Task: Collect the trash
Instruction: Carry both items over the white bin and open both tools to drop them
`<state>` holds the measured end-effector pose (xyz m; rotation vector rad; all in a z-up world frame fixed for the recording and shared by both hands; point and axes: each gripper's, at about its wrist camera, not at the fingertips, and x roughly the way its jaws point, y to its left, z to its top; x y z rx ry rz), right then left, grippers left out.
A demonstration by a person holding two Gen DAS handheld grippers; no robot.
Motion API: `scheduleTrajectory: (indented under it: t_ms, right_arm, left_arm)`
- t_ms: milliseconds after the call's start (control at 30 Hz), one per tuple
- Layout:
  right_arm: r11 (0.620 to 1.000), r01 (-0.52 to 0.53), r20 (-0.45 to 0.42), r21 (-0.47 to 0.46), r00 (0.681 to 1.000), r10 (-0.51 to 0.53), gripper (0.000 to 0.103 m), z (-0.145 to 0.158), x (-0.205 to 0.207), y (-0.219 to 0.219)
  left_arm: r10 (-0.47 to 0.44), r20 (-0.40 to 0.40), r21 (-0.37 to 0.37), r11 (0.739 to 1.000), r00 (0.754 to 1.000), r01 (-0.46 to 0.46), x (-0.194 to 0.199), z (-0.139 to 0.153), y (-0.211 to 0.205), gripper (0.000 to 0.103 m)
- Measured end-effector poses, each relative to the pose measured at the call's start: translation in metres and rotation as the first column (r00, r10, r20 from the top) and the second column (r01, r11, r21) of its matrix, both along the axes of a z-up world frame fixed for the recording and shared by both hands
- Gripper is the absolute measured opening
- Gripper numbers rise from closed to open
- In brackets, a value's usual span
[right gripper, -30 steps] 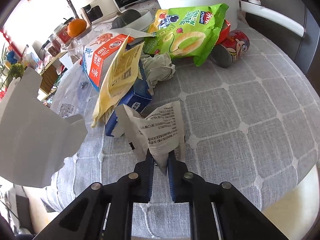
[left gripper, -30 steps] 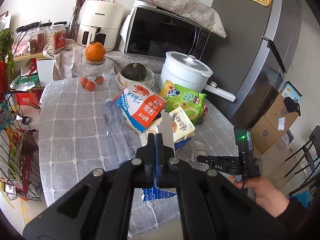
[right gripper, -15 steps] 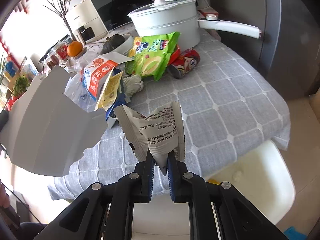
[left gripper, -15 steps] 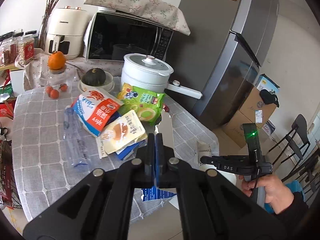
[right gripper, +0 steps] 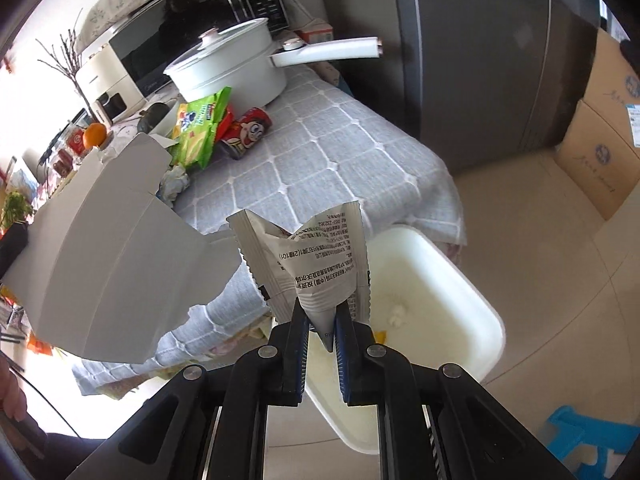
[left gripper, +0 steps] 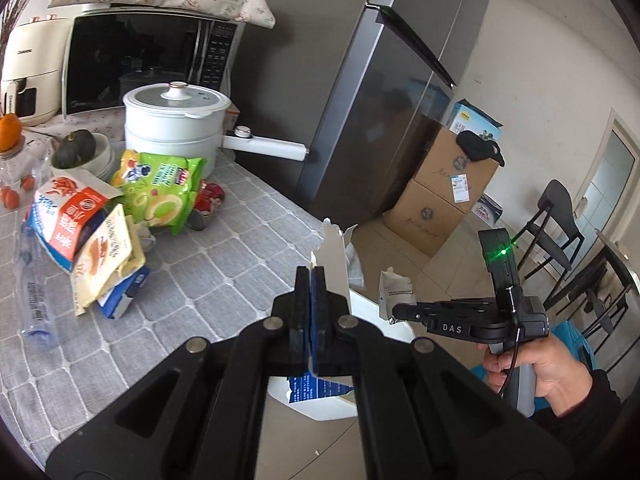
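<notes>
A crumpled grey wrapper (right gripper: 316, 256) is pinched in the right gripper (right gripper: 322, 320) jaws, held over the white bin (right gripper: 452, 300) on the floor beside the bench (right gripper: 332, 152). The left gripper (left gripper: 311, 280) jaws are clamped shut on a torn white carton (right gripper: 116, 268). More trash is left near the white pot (left gripper: 176, 120): green snack bag (left gripper: 160, 188), red can (right gripper: 248, 130).
</notes>
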<state>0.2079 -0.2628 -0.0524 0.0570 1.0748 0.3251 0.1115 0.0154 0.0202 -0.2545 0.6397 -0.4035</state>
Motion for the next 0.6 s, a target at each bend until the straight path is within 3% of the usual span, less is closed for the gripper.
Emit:
scheduleTrajectory:
  t_ms: [267,600]
  right_arm:
    - [0.995,0.099,-0.038,-0.018,0.994,-0.100,0.013,-0.015,-0.009,-0.067]
    - [0.989,0.143,-0.085,-0.045,0.986,-0.146,0.013,-0.035,-0.012,-0.104]
  left_arm:
    - [-0.106,-0.062,-0.012,0.994,0.992,0.105,0.023,-0.033,-0.064,0.001]
    - [-0.129,-0.097,0.127,0.982,0.987,0.141,0.044,-0.081,-0.118,0.001]
